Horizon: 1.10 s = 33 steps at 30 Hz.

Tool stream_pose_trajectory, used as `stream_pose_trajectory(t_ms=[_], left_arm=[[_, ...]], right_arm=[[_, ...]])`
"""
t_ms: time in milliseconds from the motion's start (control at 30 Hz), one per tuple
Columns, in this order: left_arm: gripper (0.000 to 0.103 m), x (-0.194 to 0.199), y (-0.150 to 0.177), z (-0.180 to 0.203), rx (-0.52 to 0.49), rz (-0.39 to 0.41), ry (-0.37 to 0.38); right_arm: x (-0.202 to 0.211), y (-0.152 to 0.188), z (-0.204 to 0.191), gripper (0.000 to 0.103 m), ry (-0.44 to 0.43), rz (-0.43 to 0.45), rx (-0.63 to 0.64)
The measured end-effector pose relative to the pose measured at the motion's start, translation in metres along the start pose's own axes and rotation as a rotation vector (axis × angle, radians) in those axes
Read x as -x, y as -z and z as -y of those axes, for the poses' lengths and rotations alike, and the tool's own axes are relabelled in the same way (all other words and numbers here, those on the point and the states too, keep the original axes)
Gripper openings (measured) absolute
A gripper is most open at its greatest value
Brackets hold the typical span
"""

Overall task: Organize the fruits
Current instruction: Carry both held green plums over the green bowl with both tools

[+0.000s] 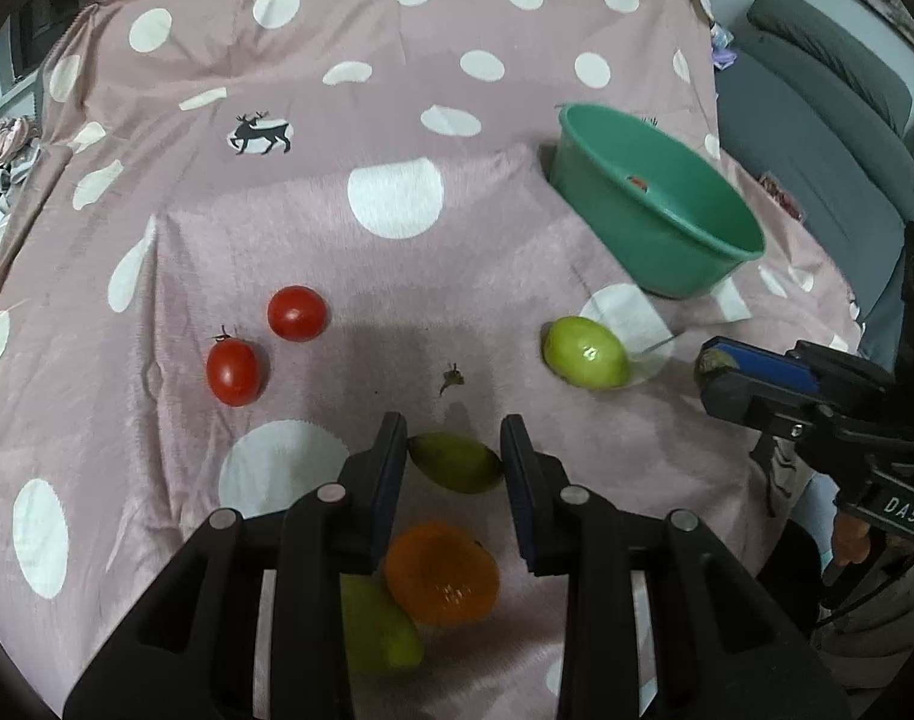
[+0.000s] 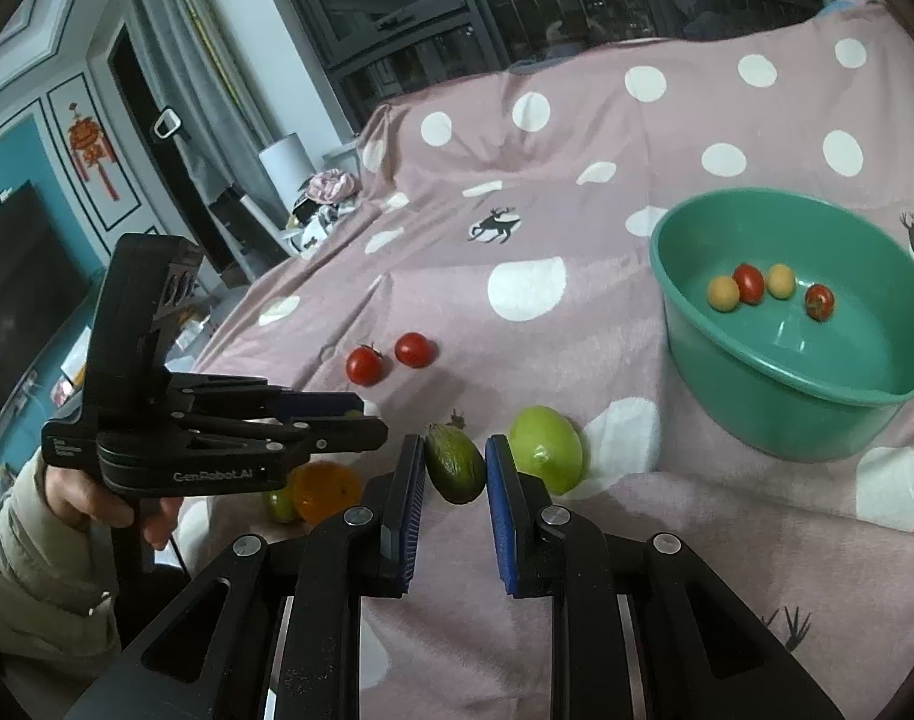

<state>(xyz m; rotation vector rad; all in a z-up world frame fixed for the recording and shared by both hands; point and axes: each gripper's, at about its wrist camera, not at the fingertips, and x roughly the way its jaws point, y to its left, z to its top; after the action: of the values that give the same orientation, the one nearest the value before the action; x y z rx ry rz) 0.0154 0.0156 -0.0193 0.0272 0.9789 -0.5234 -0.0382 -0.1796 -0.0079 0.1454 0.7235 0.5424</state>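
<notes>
My left gripper (image 1: pixel 453 423) is shut on a small olive-green fruit (image 1: pixel 457 462), which touches both pads just above the cloth. Under it lie an orange (image 1: pixel 441 573) and a light green fruit (image 1: pixel 378 624). My right gripper (image 2: pixel 457 444) is shut on a dark green fruit (image 2: pixel 457 471). A lime-green fruit (image 2: pixel 547 450) rests just to its right. Two cherry tomatoes (image 1: pixel 296 313) (image 1: pixel 233 371) sit on the cloth to the left. The green bowl (image 2: pixel 787 414) at the right holds two tomatoes and two yellowish fruits.
A pink cloth with white dots (image 1: pixel 396 120) covers the whole surface. A loose stem (image 1: pixel 452 378) lies ahead of my left gripper. A grey sofa (image 1: pixel 817 120) stands beyond the right edge. A hand and a sleeve (image 2: pixel 30 540) hold the left gripper (image 2: pixel 372 417).
</notes>
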Motion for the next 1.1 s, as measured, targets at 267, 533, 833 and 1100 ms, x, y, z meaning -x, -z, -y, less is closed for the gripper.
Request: stream_pose_trajectory(t_ms=[267, 533, 833, 1100], left_arm=[[0.032, 0.019, 0.003, 0.007, 0.001, 0.044, 0.022], [0.032, 0.029, -0.006, 0.02, -0.01, 0.088, 0.058], [0.032, 0.024, -0.028, 0.042, -0.051, 0.115, 0.115], [0.032, 0.019, -0.059, 0.066, -0.087, 0.153, 0.15]], right_arm=[[0.012, 0.0, -0.01, 0.022, 0.006, 0.017, 0.016], [0.026, 0.0, -0.011, 0.022, 0.029, 0.043, 0.012], [0.047, -0.001, 0.004, 0.022, 0.075, 0.083, -0.016], [0.06, -0.008, 0.028, 0.022, 0.106, 0.138, -0.058]])
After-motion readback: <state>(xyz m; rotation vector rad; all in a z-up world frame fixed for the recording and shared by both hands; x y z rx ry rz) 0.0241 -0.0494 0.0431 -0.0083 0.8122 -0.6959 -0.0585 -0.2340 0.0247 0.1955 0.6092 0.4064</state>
